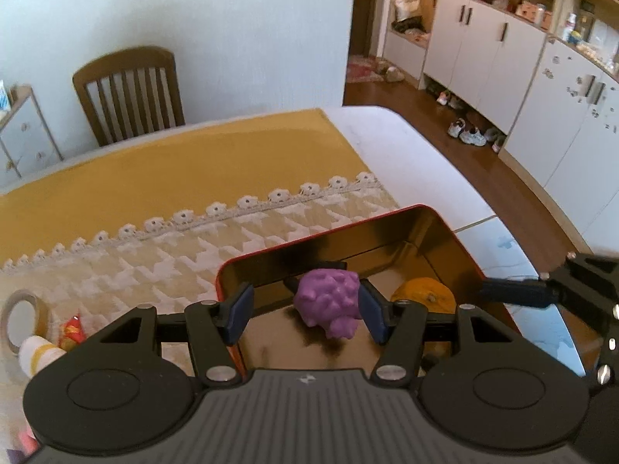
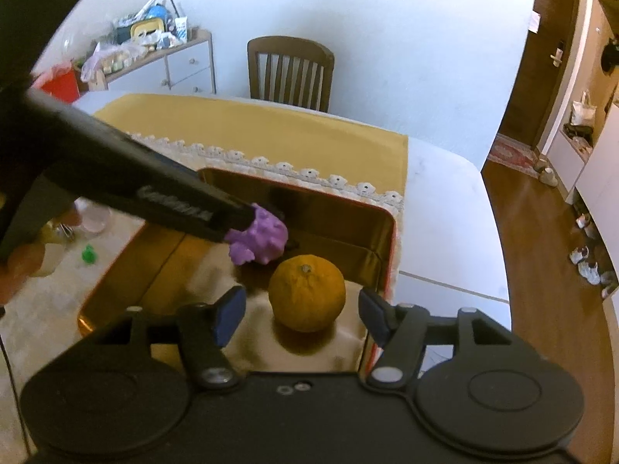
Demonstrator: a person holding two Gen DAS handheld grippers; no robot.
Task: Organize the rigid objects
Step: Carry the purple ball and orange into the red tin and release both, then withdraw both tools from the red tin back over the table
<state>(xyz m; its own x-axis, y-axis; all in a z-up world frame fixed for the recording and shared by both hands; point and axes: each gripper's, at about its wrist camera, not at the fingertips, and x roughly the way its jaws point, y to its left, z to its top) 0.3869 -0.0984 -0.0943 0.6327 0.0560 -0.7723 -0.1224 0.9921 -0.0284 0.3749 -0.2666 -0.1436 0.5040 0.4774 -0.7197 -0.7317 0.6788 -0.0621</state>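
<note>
Left gripper: spread wide, blue pads either side of the purple bumpy toy — right pad looks to touch it, left pad stands clear of it; firm grip or not, cannot tell.
Purple bumpy toy: between the left fingers, over the inside of the tin; from the right wrist view, at the tip of the left gripper's black finger, ahead and left of the right gripper.
Right gripper: wide apart, holding nothing, poised above the near end of the tin.
Orange: resting on the gold floor of the tin, directly ahead between the right fingers, touching neither pad; just beside and nearer than the purple toy.
Tin: red outside, gold mirror inside, open — under both grippers, on the patterned runner.
Tape roll: far left of the left gripper, on the runner.
Small green object: left of the tin, blurred — kind unclear.
Chair: beyond the table's far edge.
</note>
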